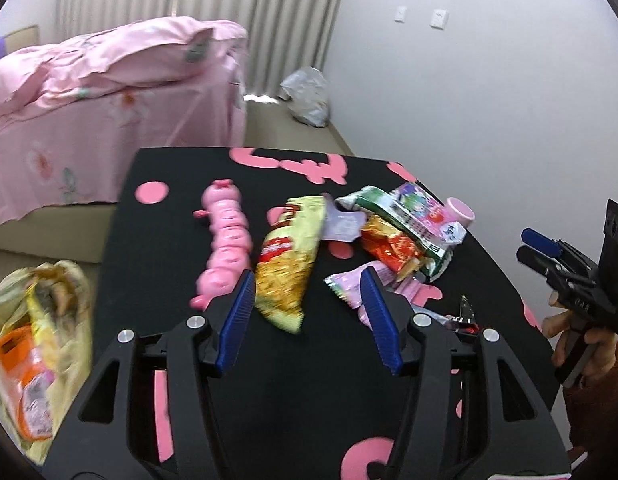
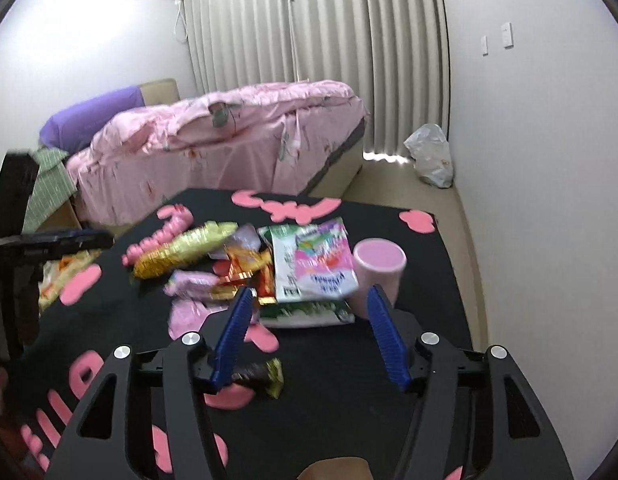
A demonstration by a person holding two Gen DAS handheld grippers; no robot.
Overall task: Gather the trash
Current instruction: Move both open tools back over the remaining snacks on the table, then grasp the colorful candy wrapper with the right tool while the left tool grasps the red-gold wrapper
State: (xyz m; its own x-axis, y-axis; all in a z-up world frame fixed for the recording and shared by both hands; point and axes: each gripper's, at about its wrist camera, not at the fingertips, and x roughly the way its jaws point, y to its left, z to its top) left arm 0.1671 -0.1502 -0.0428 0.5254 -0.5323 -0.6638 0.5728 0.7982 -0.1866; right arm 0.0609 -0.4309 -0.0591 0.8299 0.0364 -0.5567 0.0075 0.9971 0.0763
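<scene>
A heap of snack wrappers lies on the black table (image 1: 161, 248) with pink shapes. It includes a yellow chip bag (image 1: 289, 256) (image 2: 181, 250), a red-orange wrapper (image 1: 393, 248) (image 2: 245, 264), a green and white pack (image 1: 409, 220) (image 2: 313, 268) and pink wrappers (image 1: 349, 284) (image 2: 193, 282). My left gripper (image 1: 307, 280) hovers open over the near end of the chip bag, pads clear of it. My right gripper (image 2: 309, 292) stands open just short of the green and white pack. A small dark wrapper (image 2: 265, 372) lies under its left finger.
A pink caterpillar toy (image 1: 227, 240) and a pink cup (image 2: 379, 268) share the table. A yellowish bag (image 1: 37, 328) holding trash sits low at the table's left. Beyond are a bed with pink covers (image 2: 229, 140), curtains, and a white plastic bag (image 2: 431, 156) on the floor.
</scene>
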